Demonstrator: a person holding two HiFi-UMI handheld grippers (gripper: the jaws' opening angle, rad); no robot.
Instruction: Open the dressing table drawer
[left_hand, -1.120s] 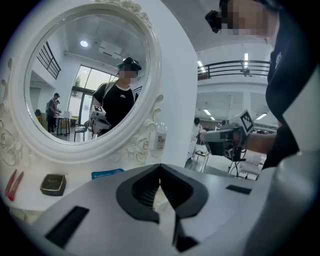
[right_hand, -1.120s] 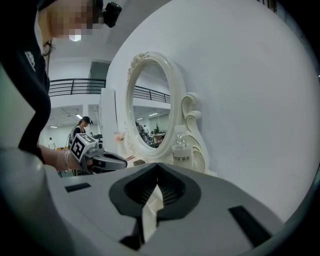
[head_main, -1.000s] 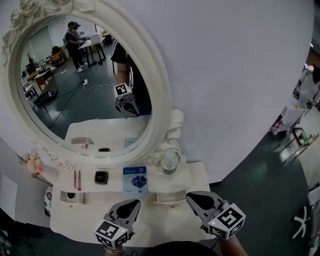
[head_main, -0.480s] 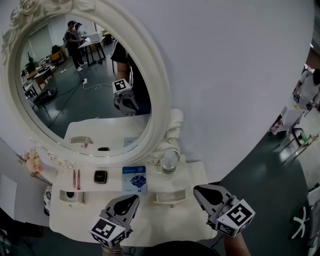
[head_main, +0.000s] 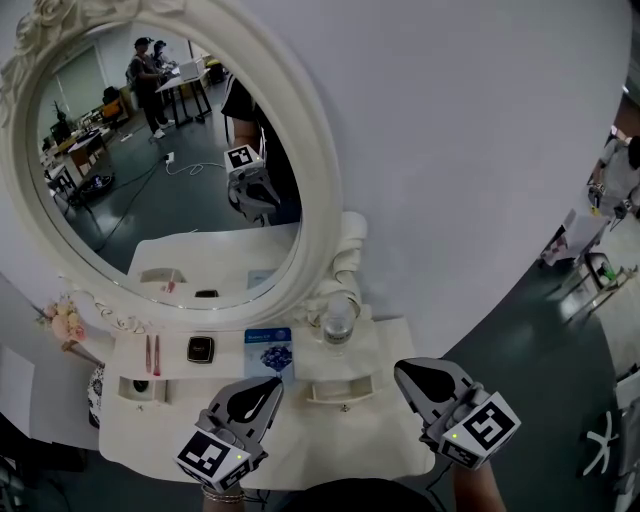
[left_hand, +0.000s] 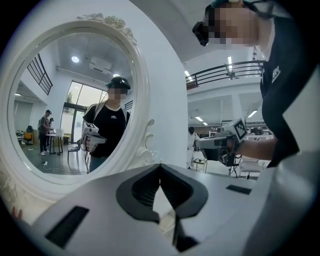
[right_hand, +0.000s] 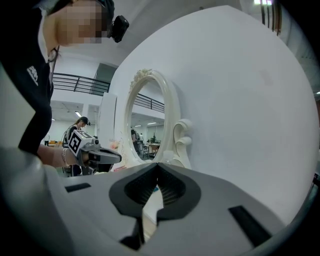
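Note:
The white dressing table (head_main: 380, 440) stands against the wall under an oval mirror (head_main: 320, 190). A small drawer (head_main: 340, 392) with a knob sits in the front of its raised shelf and looks slightly pulled out. My left gripper (head_main: 268, 386) hovers just left of that drawer, shut and empty. My right gripper (head_main: 403, 369) hovers just right of it, also shut with nothing between the jaws. Neither touches the drawer. In the left gripper view the left gripper (left_hand: 160, 165) points at the mirror frame. In the right gripper view the right gripper (right_hand: 158, 165) points along the table.
On the shelf lie a blue card (head_main: 270, 357), a black compact (head_main: 201, 350), pink sticks (head_main: 153, 355) and a glass (head_main: 338, 324). Another small drawer (head_main: 140, 390) sits at the left. Pink flowers (head_main: 63, 325) hang at the table's left end. Open floor lies to the right.
Both grippers have lifted toward the head camera and drifted slightly apart, the left to the left and the right to the right. Their jaws stayed shut.

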